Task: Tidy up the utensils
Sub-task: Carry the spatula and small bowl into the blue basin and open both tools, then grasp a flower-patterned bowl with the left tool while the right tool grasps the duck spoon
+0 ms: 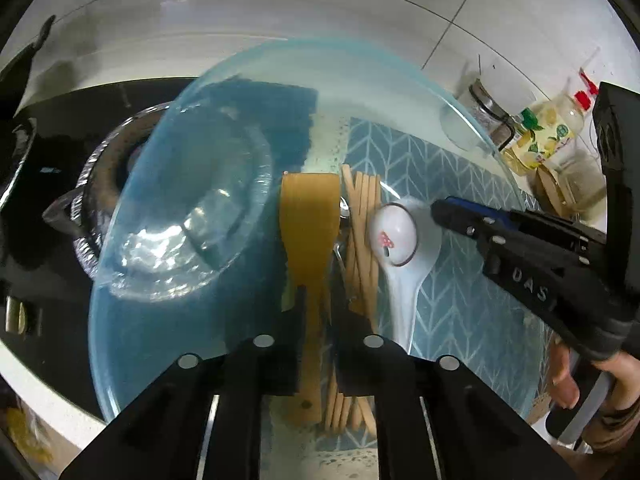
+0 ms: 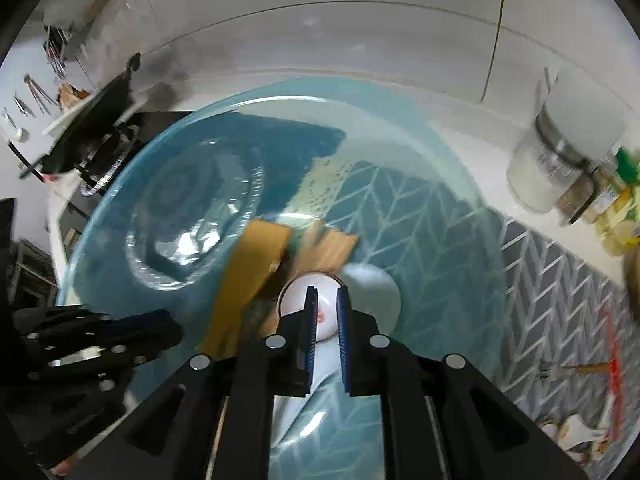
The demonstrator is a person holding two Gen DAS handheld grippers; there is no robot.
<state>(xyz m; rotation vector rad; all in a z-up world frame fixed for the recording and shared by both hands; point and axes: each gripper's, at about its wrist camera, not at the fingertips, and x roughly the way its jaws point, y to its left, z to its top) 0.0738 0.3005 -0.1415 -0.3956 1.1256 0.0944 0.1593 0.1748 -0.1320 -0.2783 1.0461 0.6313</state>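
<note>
wooden spatula (image 1: 308, 224), chopsticks (image 1: 362, 240), white spoon (image 1: 394, 240) clustered

Both tools point steeply downward, side by side. The left tool (image 1: 318, 300) has its jaws nearly closed. The right tool (image 2: 327, 312) likewise, with a hand (image 1: 600, 380) gripping its handle.

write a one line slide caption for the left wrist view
Left gripper over a wooden spatula and chopsticks in a blue glass bowl; right gripper beside a white spoon.
</note>
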